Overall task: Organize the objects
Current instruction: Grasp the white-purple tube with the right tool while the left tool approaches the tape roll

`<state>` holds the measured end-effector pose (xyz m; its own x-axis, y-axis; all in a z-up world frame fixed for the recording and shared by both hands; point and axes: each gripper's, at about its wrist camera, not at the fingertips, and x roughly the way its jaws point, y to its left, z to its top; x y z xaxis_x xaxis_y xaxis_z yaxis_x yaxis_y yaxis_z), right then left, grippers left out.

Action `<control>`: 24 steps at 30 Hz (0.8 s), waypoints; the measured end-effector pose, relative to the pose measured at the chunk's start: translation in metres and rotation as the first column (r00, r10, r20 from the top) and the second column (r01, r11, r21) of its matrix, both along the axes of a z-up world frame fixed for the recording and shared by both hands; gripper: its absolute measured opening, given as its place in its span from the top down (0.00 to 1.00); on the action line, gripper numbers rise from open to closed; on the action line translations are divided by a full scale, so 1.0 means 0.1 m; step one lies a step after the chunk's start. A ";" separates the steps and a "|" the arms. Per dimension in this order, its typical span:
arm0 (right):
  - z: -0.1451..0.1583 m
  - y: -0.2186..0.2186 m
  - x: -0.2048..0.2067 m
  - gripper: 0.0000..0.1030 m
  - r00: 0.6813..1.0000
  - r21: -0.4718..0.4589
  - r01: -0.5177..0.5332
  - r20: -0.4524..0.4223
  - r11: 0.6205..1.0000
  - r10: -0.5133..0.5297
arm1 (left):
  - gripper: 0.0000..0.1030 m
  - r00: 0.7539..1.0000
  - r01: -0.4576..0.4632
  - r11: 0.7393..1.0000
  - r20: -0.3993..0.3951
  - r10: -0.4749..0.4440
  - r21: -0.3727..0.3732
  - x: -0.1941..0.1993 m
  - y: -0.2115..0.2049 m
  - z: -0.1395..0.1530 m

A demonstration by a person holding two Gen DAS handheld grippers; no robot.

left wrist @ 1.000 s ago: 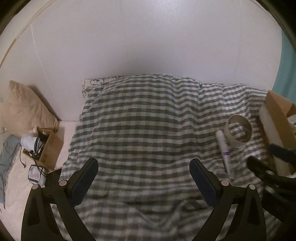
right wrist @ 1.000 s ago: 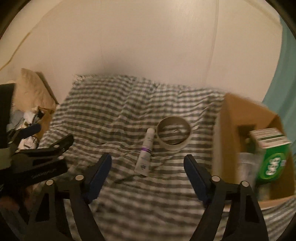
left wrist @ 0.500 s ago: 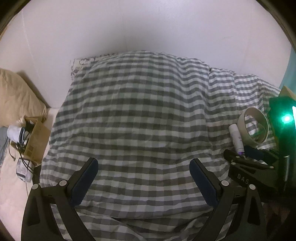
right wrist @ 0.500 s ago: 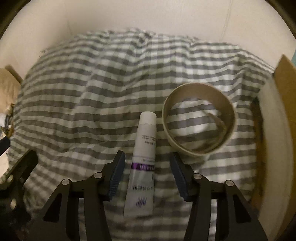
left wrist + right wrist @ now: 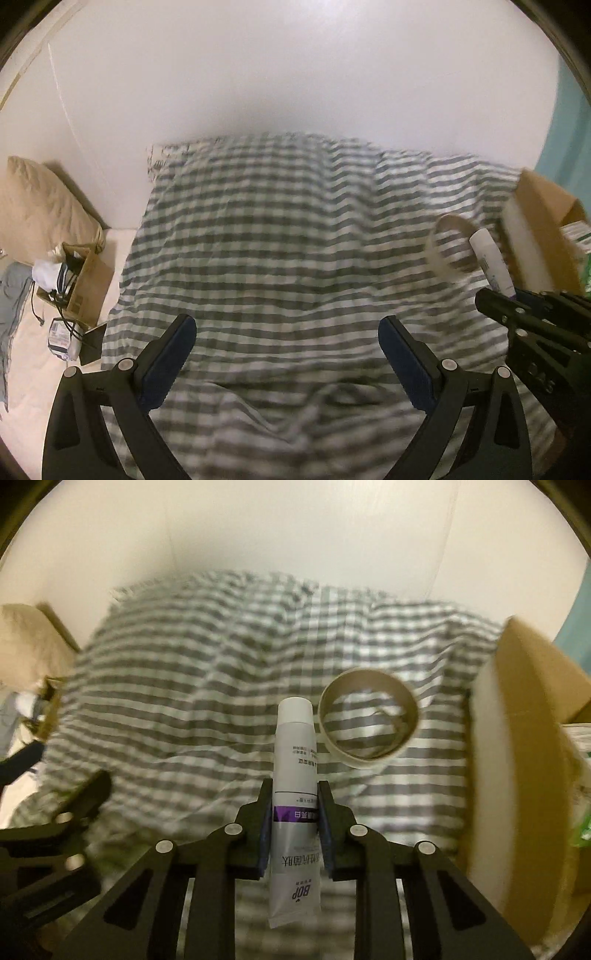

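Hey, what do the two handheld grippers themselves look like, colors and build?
Both look alike. The left gripper and right gripper have matte black frames with cut-out openings, silver round screw heads at the joints, and dark blue pads lining the fingers. No cables or sleeves show.
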<state>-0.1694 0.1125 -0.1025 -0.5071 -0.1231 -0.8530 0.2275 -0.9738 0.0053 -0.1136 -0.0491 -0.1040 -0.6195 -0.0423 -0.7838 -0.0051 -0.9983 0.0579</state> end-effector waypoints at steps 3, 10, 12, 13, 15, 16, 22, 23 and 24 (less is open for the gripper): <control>0.34 0.25 0.21 0.80 1.000 -0.041 -0.011 -0.019 0.999 0.010 | 0.01 0.999 0.026 0.999 -0.029 -0.025 0.024 0.09 0.17 0.23; 0.95 0.63 0.42 0.80 0.996 -0.034 0.002 -0.093 0.999 -0.005 | 0.01 0.994 0.095 0.994 -0.064 -0.092 0.056 0.13 0.65 0.53; 1.04 0.74 0.43 0.80 0.994 -0.034 0.017 -0.109 0.999 -0.021 | 0.01 0.992 0.112 0.993 -0.061 -0.109 0.047 0.08 0.78 0.53; 1.07 0.80 0.41 0.80 0.993 -0.034 0.025 -0.114 0.999 -0.029 | 0.01 0.991 0.118 0.992 -0.060 -0.116 0.041 0.05 0.84 0.51; 1.12 0.91 0.36 0.80 0.992 -0.034 0.032 -0.120 0.999 -0.036 | 0.02 0.990 0.131 0.991 -0.053 -0.130 0.027 -0.03 0.96 0.46; 1.11 0.94 0.31 0.80 0.992 -0.034 0.034 -0.120 0.999 -0.038 | 0.01 0.990 0.137 0.990 -0.048 -0.136 0.023 -0.08 1.01 0.41; 1.00 1.03 -0.07 0.80 0.993 -0.048 0.036 -0.110 0.998 -0.042 | 0.01 0.982 0.187 0.982 -0.011 -0.187 -0.007 -0.40 1.28 0.07; 0.98 1.03 -0.14 0.80 0.993 -0.049 0.034 -0.107 0.998 -0.039 | 0.01 0.981 0.193 0.981 -0.005 -0.193 -0.012 -0.44 1.31 0.02; 0.95 1.03 -0.22 0.80 0.994 -0.049 0.031 -0.104 0.998 -0.036 | 0.01 0.980 0.199 0.980 0.006 -0.199 -0.016 -0.50 1.35 -0.06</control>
